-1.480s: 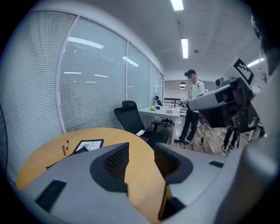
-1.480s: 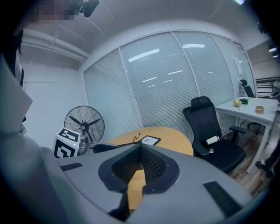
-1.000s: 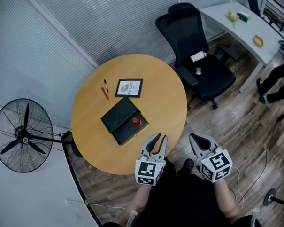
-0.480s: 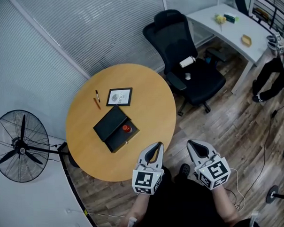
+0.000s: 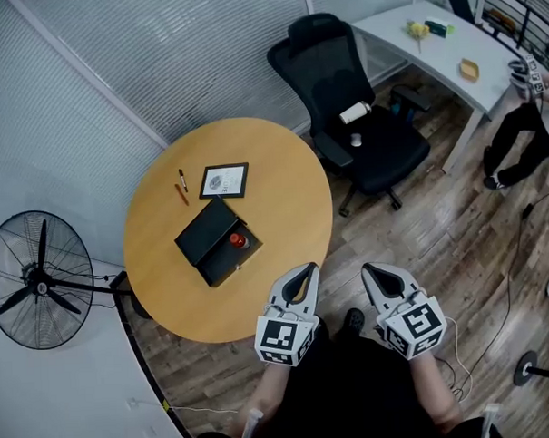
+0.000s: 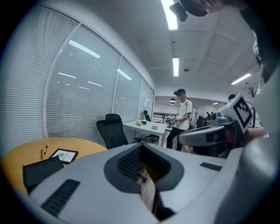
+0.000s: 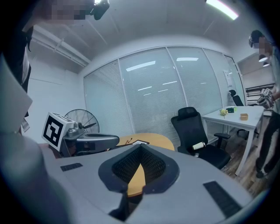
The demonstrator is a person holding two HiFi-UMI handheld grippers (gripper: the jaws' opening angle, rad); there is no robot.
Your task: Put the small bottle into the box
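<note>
A black box (image 5: 219, 252) lies open on the round wooden table (image 5: 283, 204), its lid (image 5: 201, 232) folded back to the left. A small red bottle (image 5: 238, 240) sits inside the box's tray. Both grippers hang off the table's near edge, close to the person's body. My left gripper (image 5: 305, 275) is shut and empty, pointing toward the table rim. My right gripper (image 5: 371, 273) is also shut with nothing in it, over the wooden floor. In the left gripper view the box (image 6: 41, 169) shows at the far left beyond the shut left gripper (image 6: 146, 179).
A framed card (image 5: 223, 180) and two pens (image 5: 181, 187) lie on the table's far side. A black office chair (image 5: 347, 101) stands behind the table, a floor fan (image 5: 36, 278) to the left, a white desk (image 5: 439, 43) at top right. A person (image 5: 525, 130) stands at the right edge.
The left gripper's jaws have closed from slightly apart to shut. The head view has shifted, so table and box sit further left in it. Both grippers stay near the body.
</note>
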